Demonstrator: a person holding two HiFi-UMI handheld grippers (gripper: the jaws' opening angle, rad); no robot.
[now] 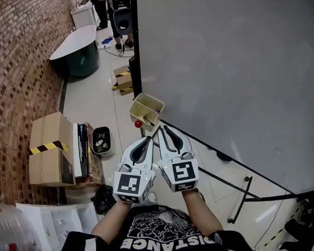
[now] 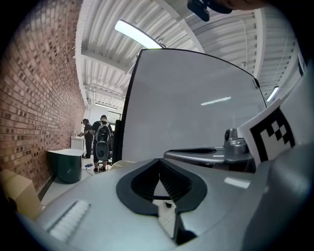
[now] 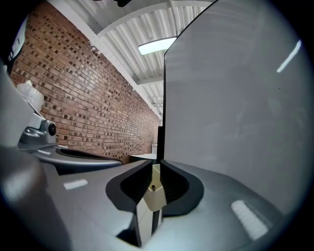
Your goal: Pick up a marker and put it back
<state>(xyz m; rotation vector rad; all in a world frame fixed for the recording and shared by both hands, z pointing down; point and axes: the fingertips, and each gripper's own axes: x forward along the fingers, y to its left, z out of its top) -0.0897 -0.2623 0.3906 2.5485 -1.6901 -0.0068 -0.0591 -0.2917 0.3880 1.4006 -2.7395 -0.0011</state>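
Observation:
A cream box (image 1: 146, 107) hangs at the lower left corner of the big whiteboard (image 1: 232, 73). It holds markers, one with a red end (image 1: 147, 119) and one with a purple end (image 1: 157, 111). A red round knob (image 1: 138, 124) shows just under the box. My left gripper (image 1: 148, 139) and right gripper (image 1: 161, 129) are held side by side just below the box, tips pointing at it. Both are shut with nothing in them. The left gripper (image 2: 158, 163) looks past the board's edge. Through the right gripper (image 3: 154, 166) the cream box (image 3: 156, 193) shows close ahead.
Cardboard boxes (image 1: 49, 149) and a small black bin (image 1: 100, 140) stand on the floor at left by the brick wall (image 1: 19, 64). A dark green round tub (image 1: 77, 48) and people (image 1: 102, 5) are farther back. The whiteboard's stand legs (image 1: 242, 196) run along the floor at right.

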